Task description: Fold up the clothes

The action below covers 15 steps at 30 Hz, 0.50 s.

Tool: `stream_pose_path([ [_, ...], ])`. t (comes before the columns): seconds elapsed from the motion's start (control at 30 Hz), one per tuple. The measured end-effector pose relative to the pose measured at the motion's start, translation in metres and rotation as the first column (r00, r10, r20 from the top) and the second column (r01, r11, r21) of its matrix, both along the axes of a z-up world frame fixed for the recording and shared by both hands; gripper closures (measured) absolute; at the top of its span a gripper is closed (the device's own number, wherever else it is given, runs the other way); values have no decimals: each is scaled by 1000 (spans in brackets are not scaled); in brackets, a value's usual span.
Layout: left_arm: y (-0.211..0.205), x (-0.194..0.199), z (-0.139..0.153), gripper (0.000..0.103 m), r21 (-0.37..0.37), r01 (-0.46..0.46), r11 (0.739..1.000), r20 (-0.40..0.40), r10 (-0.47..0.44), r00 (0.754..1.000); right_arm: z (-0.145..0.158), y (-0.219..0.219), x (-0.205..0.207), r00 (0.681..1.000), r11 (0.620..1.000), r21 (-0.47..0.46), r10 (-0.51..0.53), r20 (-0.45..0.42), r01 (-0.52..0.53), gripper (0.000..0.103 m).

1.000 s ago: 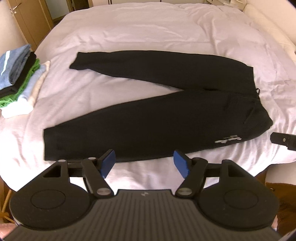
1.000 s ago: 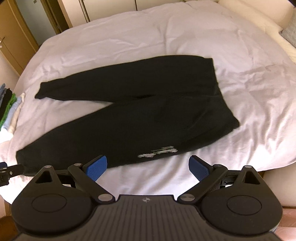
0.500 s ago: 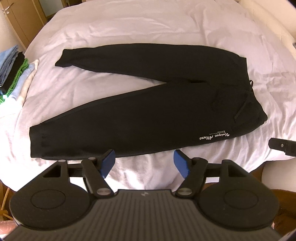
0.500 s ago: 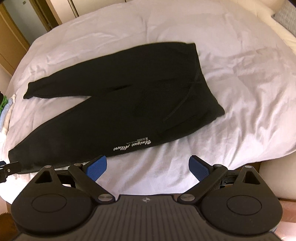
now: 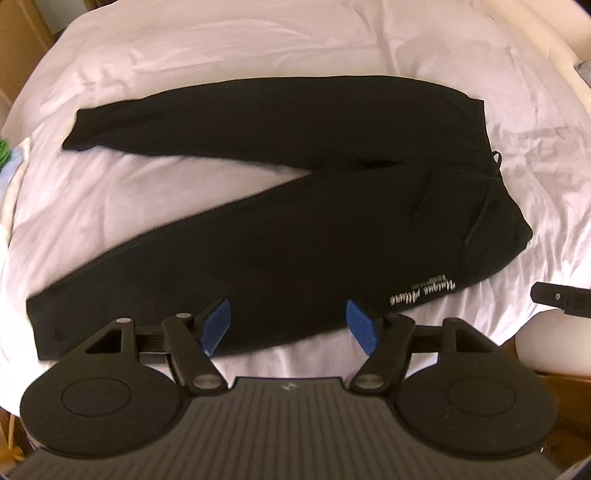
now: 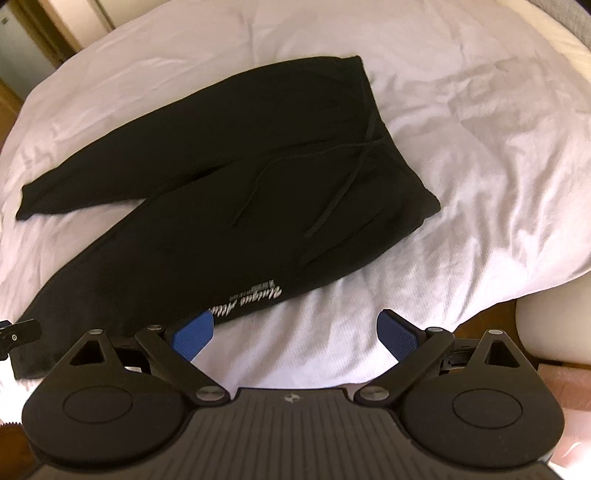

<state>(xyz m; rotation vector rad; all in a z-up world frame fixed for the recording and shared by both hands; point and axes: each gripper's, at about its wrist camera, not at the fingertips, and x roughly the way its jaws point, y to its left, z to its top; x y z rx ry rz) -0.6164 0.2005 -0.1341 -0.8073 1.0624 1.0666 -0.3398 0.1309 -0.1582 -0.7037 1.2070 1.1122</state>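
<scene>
Black sweatpants lie flat on the white bed, legs spread to the left, waistband and drawstring at the right, white lettering near the hip. My left gripper hangs open over the lower edge of the near leg, nothing between its blue pads. In the right wrist view the same sweatpants fill the middle. My right gripper stands open above the white sheet just below the lettering, its left pad over the trouser edge.
The white duvet covers the bed, its near edge dropping off at the lower right. A sliver of stacked folded clothes shows at the far left. Wooden furniture stands behind the bed.
Both grippers have moved down and closer to the sweatpants, which now look larger. The clothes stack has slid almost out of the left wrist view. Jaws stay as wide as before.
</scene>
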Motion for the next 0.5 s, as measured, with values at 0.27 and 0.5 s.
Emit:
stream_pose_path([
  [0.27,77,12,-35,37,-34,53,998,5,-52,999,-28,67,0,999,998,-51,-38,-6,37,5],
  [0.5,123,26,-88,37,-89,113,990,-8,-114,993,-81,104,5,997,994,-105,-48,-52,43,8],
])
